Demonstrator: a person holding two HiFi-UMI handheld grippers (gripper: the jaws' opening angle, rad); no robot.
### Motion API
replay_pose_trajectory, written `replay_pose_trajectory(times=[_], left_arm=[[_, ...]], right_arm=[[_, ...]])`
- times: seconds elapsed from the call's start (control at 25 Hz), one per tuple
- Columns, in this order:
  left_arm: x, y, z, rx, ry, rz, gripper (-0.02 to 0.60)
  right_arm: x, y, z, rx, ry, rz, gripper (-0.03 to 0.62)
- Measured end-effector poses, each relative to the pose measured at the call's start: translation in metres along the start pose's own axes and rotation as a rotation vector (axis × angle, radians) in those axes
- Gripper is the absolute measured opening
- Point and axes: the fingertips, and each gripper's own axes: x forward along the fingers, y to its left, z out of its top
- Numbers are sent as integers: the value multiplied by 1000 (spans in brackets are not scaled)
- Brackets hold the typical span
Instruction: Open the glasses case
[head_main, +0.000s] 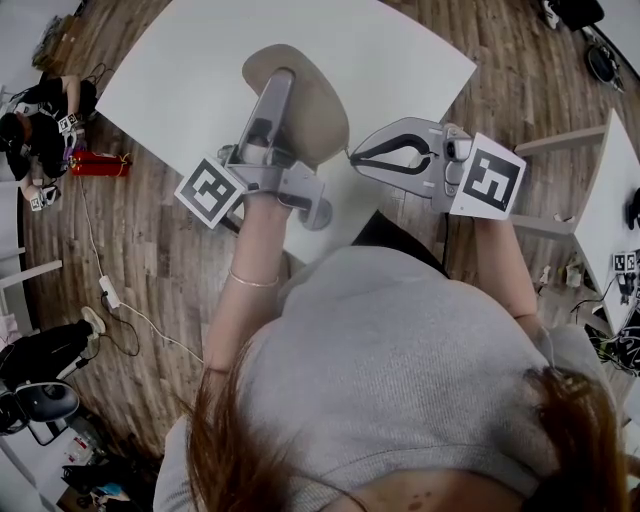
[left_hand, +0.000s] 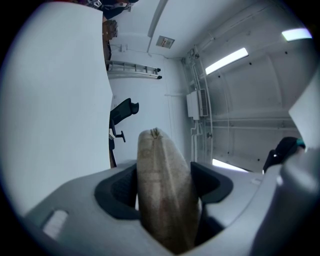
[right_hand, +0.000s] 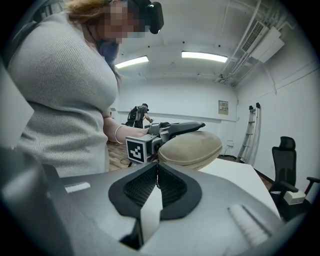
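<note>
The white table (head_main: 400, 60) fills the far part of the scene. The glasses case (head_main: 310, 100) is not resting on it. It is held up in the air above the table's near edge, in front of the person's grey sweater (head_main: 400, 360).

The case is a beige, cloth-covered oval with domed faces. It looks like a light, semi-stiff clamshell. The matte fabric should give the pads good friction, and the shell probably flexes a little under a hard squeeze without being fragile.

The left gripper (head_main: 282, 90) is clamped across the two broad faces, with one jaw lying along the top dome and the other under it. In the left gripper view the case stands edge-on, wedged between the dark pads. That is a sound place to steady it, though pressing both halves together may resist the opening.

The right gripper (head_main: 356, 156) sits at the case's right end with its jaws closed together. Whether they pinch a small tab there, I cannot tell.

The seam (left_hand: 152, 165) runs along the narrow edge to a small notch at the far tip. That closure line, not the domes, is likely where the right jaws need to take hold.
</note>
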Motion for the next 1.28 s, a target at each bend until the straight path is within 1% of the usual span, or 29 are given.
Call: replay_pose_trajectory(times=[0.48, 0.88, 1.28], left_arm=[[-2, 1, 3, 11, -13, 10, 316], [-3, 3, 2, -4, -20, 10, 316], [-3, 6, 0, -11, -15, 10, 316]], right_arm=[[12, 8, 3, -23, -5, 56, 12], [18, 13, 5, -23, -19, 77, 13], [28, 20, 5, -48, -12, 122, 14]])
